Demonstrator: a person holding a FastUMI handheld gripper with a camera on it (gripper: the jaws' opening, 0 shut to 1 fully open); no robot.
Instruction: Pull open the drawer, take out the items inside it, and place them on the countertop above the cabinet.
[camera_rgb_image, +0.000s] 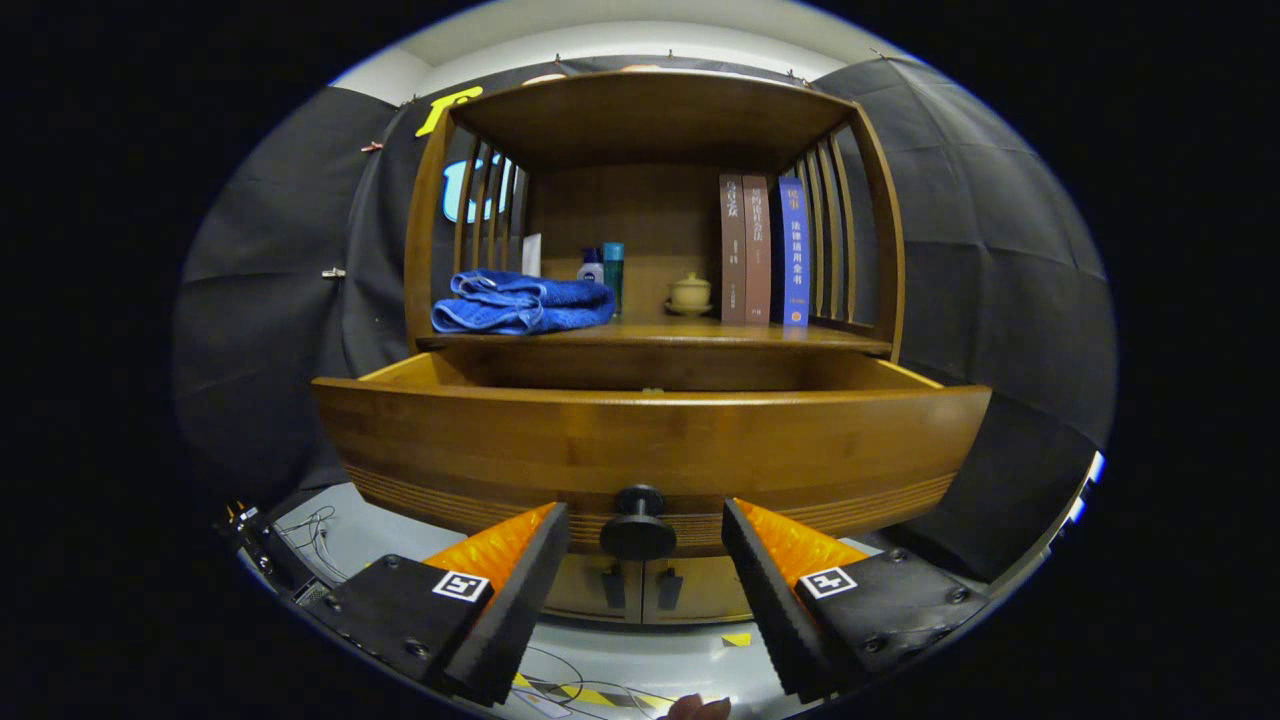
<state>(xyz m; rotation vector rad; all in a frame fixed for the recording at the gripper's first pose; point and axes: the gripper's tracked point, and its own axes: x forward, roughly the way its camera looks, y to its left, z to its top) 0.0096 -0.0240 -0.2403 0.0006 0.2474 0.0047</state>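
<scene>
Reaching over the drawer front (650, 440) is the risky part, I judge; the gripper (645, 540) stands wide open with nothing held, its fingers flanking the knob (637, 525) without touching it, and the drawer is already pulled out. Left of the knob and above, a blue towel (522, 302) lies on the countertop (700, 335), so a careless lift could drag it; right of the knob, upright books (765, 250) might topple if clipped; the drawer's inside sits hidden behind its tall front, so what it holds I cannot tell.
</scene>
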